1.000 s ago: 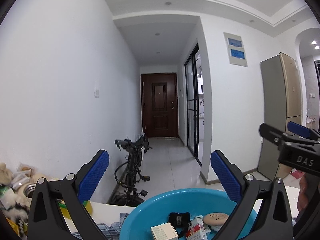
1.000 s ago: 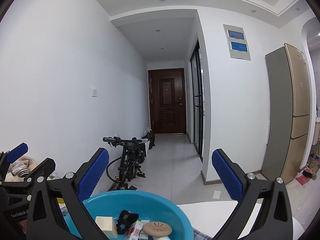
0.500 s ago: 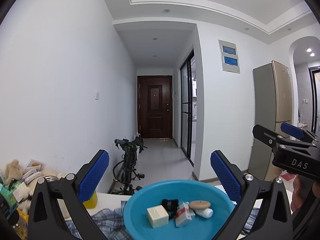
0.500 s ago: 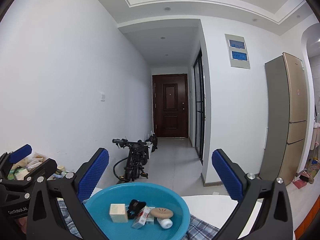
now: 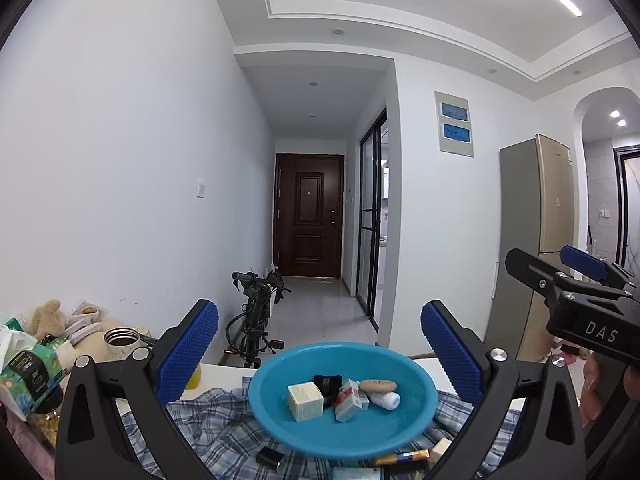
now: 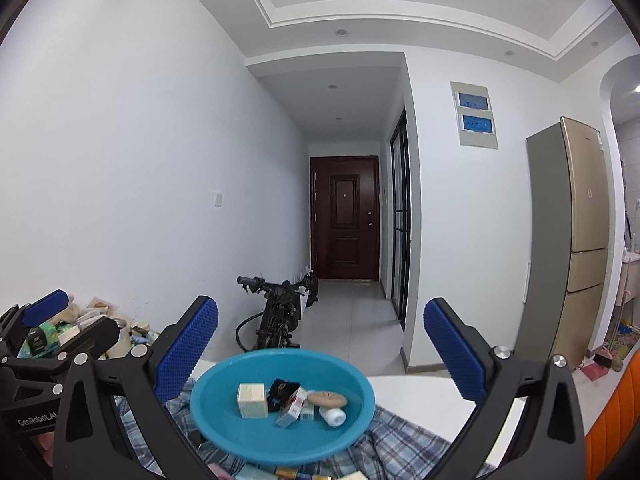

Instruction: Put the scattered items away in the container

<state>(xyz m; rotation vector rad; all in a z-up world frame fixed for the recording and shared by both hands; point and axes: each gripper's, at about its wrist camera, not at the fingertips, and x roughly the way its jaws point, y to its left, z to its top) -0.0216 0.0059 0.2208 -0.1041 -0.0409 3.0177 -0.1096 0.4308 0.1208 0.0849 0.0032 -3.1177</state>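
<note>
A blue basin (image 5: 416, 420) (image 6: 208, 424) stands on a plaid cloth (image 5: 216, 428) on a white table. It holds a cream box (image 5: 305, 401) (image 6: 252, 400), a black item (image 5: 328, 382), a red-white carton (image 5: 347, 400) (image 6: 292, 407), a tan oval (image 5: 378, 385) (image 6: 328, 399) and a white roll (image 5: 386, 400). Loose items, among them a gold tube (image 5: 404, 458) and a black block (image 5: 270, 457), lie on the cloth before the basin. My left gripper (image 5: 320, 344) and right gripper (image 6: 322, 344) are both open and empty, raised above the basin's near side.
Tissue pack (image 5: 28, 364), steel cup (image 5: 121, 338) and plush toys (image 5: 48, 312) crowd the table's left end. A folding bike (image 5: 256, 320) stands on the floor behind. A fridge (image 5: 536, 240) is at the right, and an orange seat edge (image 6: 616, 420) by the table.
Both grippers have risen and drawn back from the basin, so the basin, cloth and loose items in front of it have come into view. Jaws stay open.
</note>
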